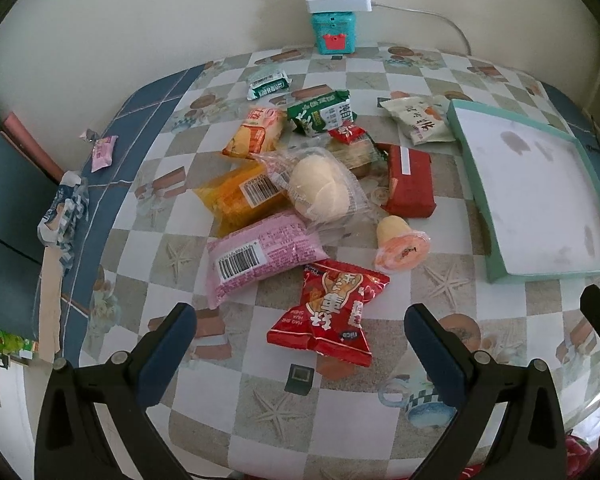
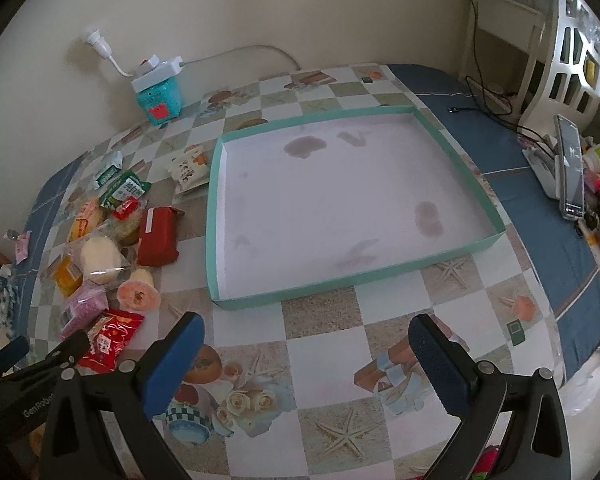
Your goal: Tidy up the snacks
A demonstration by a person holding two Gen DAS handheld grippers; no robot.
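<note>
Right wrist view: the teal tray (image 2: 216, 216) lies empty, all snacks, including the red packet (image 1: 328, 316) and jelly cup (image 1: 400, 248), heaped just left of it, while left gripper (image 1: 300, 344) and right gripper (image 2: 306, 354) hover wide open, sorting apparently unstarted.

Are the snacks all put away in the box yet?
Not yet. Nothing is done: the shallow teal cardboard box is empty. Nothing is in hand: the left claw and right claw are open. The whole pile remains, from the red crinkly snack packet back.
</note>
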